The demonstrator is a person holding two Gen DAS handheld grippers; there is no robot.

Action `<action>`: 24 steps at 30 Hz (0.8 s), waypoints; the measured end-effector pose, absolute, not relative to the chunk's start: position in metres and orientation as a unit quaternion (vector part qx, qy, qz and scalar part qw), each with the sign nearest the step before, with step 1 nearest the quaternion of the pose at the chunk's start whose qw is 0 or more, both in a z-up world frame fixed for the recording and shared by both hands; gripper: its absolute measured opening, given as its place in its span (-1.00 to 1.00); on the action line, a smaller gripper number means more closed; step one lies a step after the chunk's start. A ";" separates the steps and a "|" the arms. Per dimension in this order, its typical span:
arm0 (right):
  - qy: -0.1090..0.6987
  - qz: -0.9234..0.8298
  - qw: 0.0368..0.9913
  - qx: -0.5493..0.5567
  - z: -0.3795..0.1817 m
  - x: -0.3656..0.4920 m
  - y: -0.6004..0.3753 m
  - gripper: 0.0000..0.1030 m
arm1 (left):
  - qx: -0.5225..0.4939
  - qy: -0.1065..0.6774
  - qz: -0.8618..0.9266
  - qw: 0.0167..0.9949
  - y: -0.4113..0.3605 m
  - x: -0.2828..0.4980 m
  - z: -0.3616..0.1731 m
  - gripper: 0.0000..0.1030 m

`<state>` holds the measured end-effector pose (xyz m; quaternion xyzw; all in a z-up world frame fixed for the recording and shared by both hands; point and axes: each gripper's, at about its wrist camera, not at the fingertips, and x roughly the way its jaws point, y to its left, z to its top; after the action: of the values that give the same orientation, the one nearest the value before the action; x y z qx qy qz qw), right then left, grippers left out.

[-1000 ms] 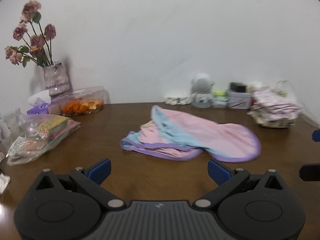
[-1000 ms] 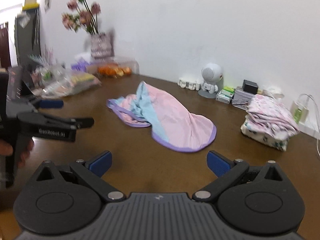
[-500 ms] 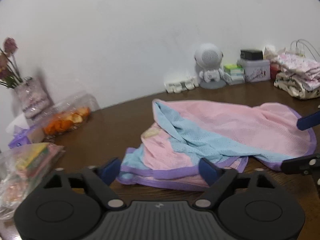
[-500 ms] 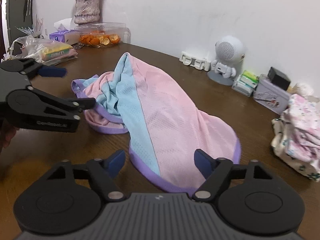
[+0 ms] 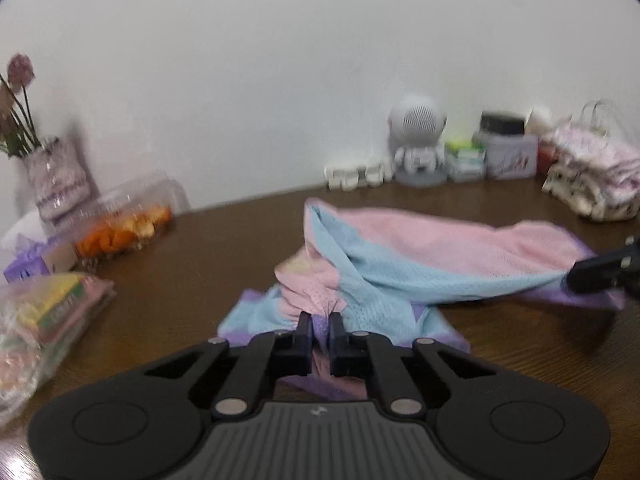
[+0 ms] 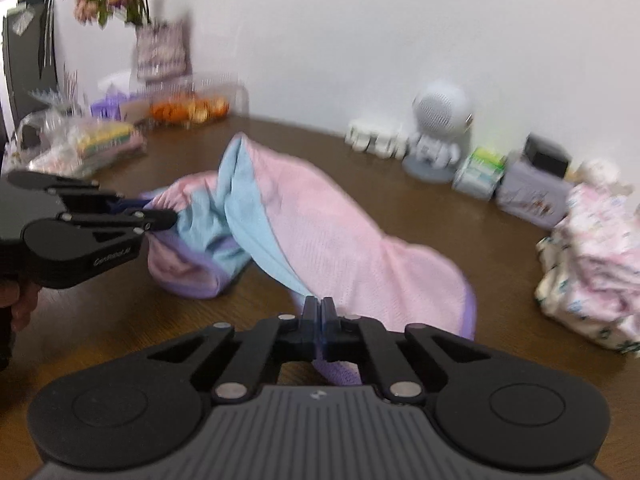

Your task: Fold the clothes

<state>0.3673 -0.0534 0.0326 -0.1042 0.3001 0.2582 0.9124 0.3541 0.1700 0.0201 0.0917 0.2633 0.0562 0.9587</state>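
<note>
A pink, light-blue and purple mesh garment (image 5: 420,248) lies crumpled on the brown wooden table (image 5: 192,264). My left gripper (image 5: 320,320) is at its near left end, jaws closing with a bunch of pink and purple cloth pinched between the pads. The right wrist view shows that left gripper (image 6: 168,216) clamped on the left end of the garment (image 6: 340,232). My right gripper (image 6: 322,304) is closing its jaws, pressed together on the near purple hem. The left wrist view catches that right gripper (image 5: 576,276) gripping the garment's right end.
A folded stack of floral clothes (image 6: 592,252) sits at the right. Along the wall stand a white robot figure (image 5: 418,140), small boxes (image 5: 512,156) and a vase of flowers (image 5: 56,176). A clear box of orange food (image 5: 120,228) and a plastic bag (image 5: 48,312) lie left.
Both grippers have come in toward the garment from wide open and closed on it, the left on the bunched left end, the right on the near purple hem.
</note>
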 end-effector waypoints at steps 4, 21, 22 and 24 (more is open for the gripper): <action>0.253 0.242 0.933 -0.085 0.076 0.349 -0.081 -0.98 | 0.081 0.232 0.056 0.968 0.175 0.325 0.057 -0.89; 0.148 0.229 0.962 -0.001 0.256 0.159 -0.257 -0.99 | 0.065 0.176 -0.017 0.982 0.143 0.099 0.201 -0.89; 0.147 0.221 0.964 0.006 0.262 0.157 -0.267 -0.99 | 0.064 0.185 -0.025 0.980 0.142 0.097 0.202 -0.88; 0.144 0.198 0.969 0.016 0.270 0.167 -0.278 -0.99 | 0.051 0.212 -0.034 0.975 0.141 0.108 0.199 -0.87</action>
<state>0.1670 -0.2780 0.2700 0.0159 0.1443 0.1978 0.9694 0.1085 0.1411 0.1990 0.0513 0.2116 -0.0335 0.9754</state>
